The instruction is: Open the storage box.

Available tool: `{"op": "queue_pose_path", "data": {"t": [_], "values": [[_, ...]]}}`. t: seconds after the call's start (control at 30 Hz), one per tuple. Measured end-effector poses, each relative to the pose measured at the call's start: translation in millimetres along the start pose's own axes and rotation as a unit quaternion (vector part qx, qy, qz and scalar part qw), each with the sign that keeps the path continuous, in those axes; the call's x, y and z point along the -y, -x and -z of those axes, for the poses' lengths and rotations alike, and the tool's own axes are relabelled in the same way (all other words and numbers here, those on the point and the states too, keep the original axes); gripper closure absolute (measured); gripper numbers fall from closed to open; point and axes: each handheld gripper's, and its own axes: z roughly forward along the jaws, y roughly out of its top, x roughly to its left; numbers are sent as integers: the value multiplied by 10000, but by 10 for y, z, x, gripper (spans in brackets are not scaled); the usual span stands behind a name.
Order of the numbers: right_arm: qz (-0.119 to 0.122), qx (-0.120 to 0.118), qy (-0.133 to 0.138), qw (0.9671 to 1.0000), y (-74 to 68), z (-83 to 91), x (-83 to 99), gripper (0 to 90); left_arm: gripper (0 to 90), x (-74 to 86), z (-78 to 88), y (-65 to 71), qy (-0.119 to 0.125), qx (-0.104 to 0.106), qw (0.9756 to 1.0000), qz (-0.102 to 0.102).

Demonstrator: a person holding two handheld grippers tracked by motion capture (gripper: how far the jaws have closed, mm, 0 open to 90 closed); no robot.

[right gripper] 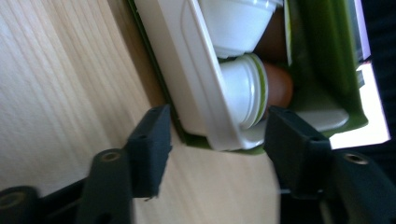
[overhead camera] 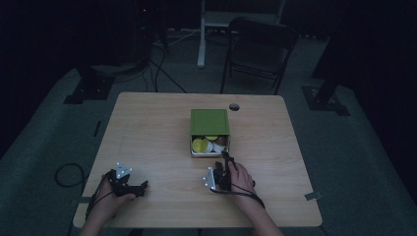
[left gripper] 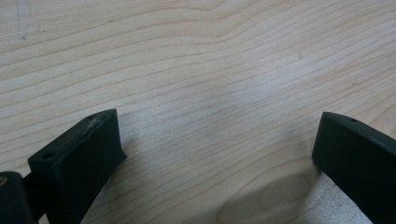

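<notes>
Green box [overhead camera: 210, 121] sat just past table [overhead camera: 147, 147] centre, its white tray [right gripper: 187, 79] slid partway out toward 6 o'clock, showing small white cups [right gripper: 245, 95] and a brown item. Right gripper [overhead camera: 227, 158] was at the tray's 5 o'clock corner, jaws half open and straddling that corner, pads not clearly pressing. Left gripper [overhead camera: 140, 189] rested at 8 o'clock, jaws wide, empty. Judged: tray partly open; whether to draw or close remained.
</notes>
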Motion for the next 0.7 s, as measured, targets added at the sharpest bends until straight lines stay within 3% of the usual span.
{"op": "queue_pose_path", "data": {"t": [0.13,0.47,0.7], "values": [[437,138,6,9989,-13,-20,-30,463,17,0,0,0,-1,0,10000,-2],[1174,377,49,9924,-70,-66,-66,593,17,0,-1,0,6,1,10000,1],[1314,309,-18,9908,-93,-129,-85,665,17,1,-1,0,8,2,10000,2]]}}
